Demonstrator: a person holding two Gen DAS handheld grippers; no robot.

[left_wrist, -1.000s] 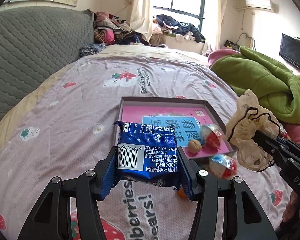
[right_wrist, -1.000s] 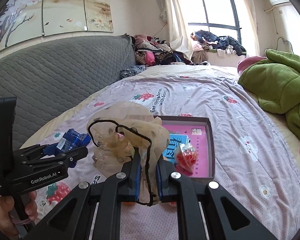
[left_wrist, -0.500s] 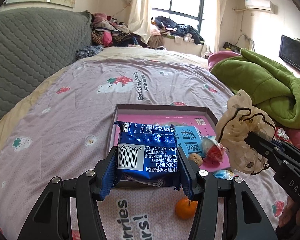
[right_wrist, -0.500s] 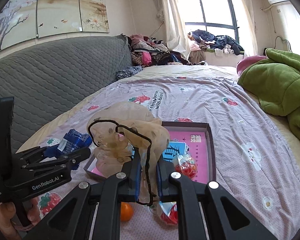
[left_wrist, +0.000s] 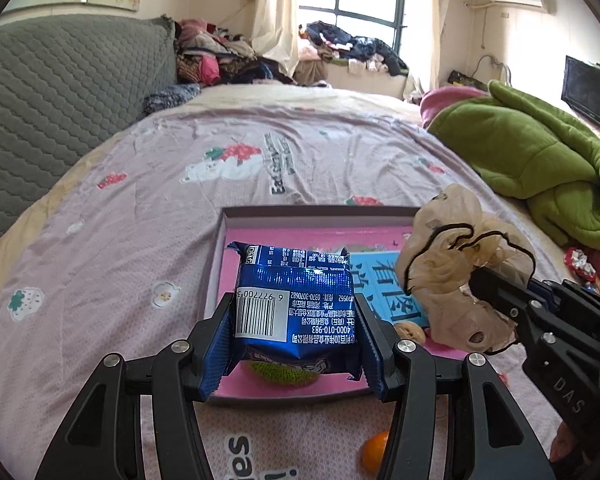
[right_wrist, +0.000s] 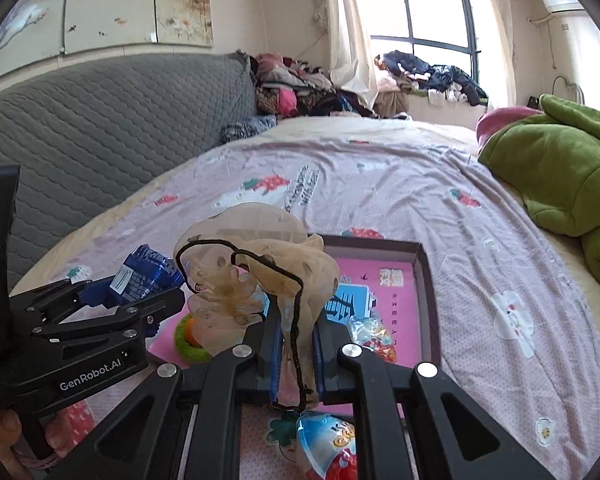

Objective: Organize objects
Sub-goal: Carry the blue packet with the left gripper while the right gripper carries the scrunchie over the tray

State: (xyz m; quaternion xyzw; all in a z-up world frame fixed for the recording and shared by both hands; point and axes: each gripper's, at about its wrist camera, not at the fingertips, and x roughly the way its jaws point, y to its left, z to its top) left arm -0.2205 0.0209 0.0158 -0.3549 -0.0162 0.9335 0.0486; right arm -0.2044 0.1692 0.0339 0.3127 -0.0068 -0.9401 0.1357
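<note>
My left gripper (left_wrist: 296, 320) is shut on a blue snack packet (left_wrist: 296, 300), held above the near left part of a shallow pink-lined box (left_wrist: 320, 213). My right gripper (right_wrist: 296, 332) is shut on a beige frilly scrunchie with black trim (right_wrist: 256, 276), held over the box's near edge (right_wrist: 424, 256). The scrunchie also shows in the left wrist view (left_wrist: 452, 272), and the packet in the right wrist view (right_wrist: 144, 276). In the box lie a blue card (left_wrist: 388, 284), a walnut (left_wrist: 410, 332), a green fuzzy ring (right_wrist: 188, 338) and a red candy bag (right_wrist: 370, 336).
An orange (left_wrist: 374, 450) and a blue-red snack bag (right_wrist: 328, 444) lie on the pink bedspread in front of the box. A green blanket (left_wrist: 540, 168) is piled at the right. A grey quilted headboard (left_wrist: 60, 92) runs along the left.
Both grippers have drawn back and to the left relative to the box, still holding their loads. The green ring has come into view under the packet.
</note>
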